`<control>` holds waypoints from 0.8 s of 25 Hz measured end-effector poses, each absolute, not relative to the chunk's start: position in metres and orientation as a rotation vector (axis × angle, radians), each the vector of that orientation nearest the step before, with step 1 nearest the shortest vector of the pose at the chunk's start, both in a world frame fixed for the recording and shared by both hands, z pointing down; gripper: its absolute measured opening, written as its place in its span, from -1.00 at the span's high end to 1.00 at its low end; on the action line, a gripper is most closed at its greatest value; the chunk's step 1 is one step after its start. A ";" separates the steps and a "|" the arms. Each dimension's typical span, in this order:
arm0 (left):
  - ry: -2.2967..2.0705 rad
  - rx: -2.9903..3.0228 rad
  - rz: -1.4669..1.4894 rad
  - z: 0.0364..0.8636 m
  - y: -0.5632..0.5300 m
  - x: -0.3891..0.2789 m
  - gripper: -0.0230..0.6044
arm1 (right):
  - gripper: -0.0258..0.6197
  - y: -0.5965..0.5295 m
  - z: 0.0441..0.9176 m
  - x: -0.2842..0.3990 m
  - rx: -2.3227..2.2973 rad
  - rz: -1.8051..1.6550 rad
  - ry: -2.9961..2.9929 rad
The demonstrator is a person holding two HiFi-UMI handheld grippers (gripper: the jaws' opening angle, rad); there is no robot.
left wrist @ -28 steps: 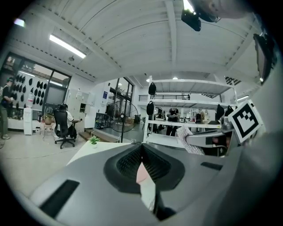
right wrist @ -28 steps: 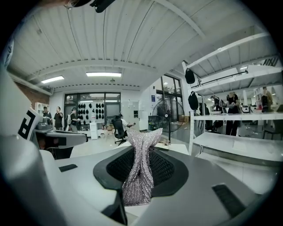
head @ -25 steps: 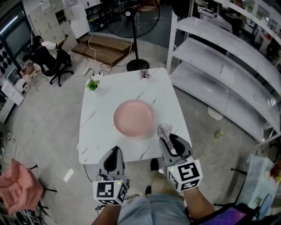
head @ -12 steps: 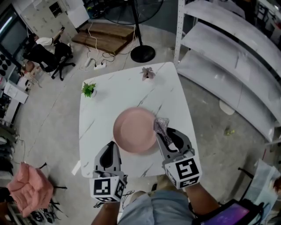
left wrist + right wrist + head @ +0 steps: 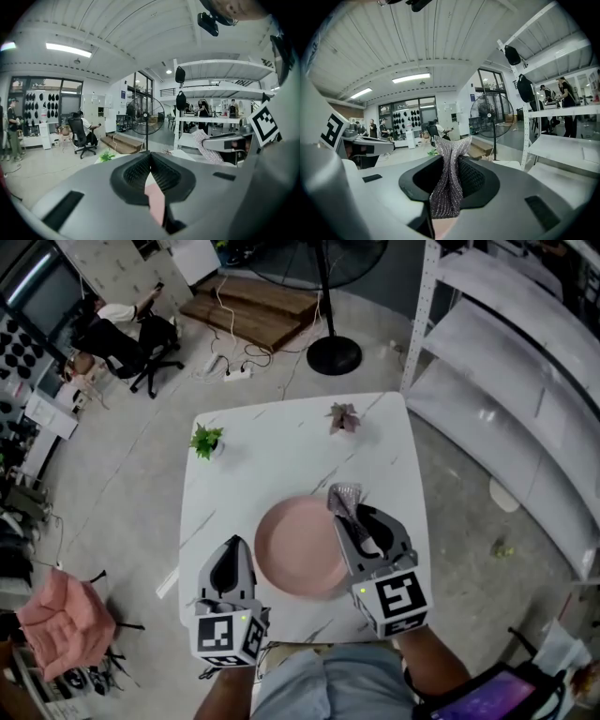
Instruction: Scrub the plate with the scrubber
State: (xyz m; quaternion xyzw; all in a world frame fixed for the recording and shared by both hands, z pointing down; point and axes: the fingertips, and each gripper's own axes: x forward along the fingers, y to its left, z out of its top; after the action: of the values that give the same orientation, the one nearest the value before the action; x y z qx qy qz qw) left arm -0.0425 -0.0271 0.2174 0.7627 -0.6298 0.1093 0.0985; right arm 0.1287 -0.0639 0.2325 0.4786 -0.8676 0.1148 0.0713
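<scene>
Right hand-held gripper [image 5: 348,509] clamps a silvery mesh scrubber [image 5: 344,496], long axis toward 12 o'clock, at the round pink plate's [image 5: 295,551] 1 o'clock rim; left hand-held gripper [image 5: 232,555] closed, empty.

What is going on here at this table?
A person stands at a white table with a gripper in each hand. The right gripper is shut on a silver scrubber and holds it at the right rim of a pink plate. Whether the scrubber touches the plate cannot be told. The left gripper is shut on nothing and sits just left of the plate. Two small plants stand at the far side of the table.
</scene>
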 end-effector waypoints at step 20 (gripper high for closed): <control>-1.679 2.136 0.354 0.300 -0.067 -0.094 0.90 | 0.53 -0.091 0.312 0.063 1.278 0.422 -2.368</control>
State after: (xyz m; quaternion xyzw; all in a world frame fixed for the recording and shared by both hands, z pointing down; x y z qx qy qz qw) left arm -0.0940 -0.0668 0.3004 0.7639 -0.6005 0.1265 0.1995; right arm 0.0633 -0.0911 0.3118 0.4592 -0.8504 0.1515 0.2075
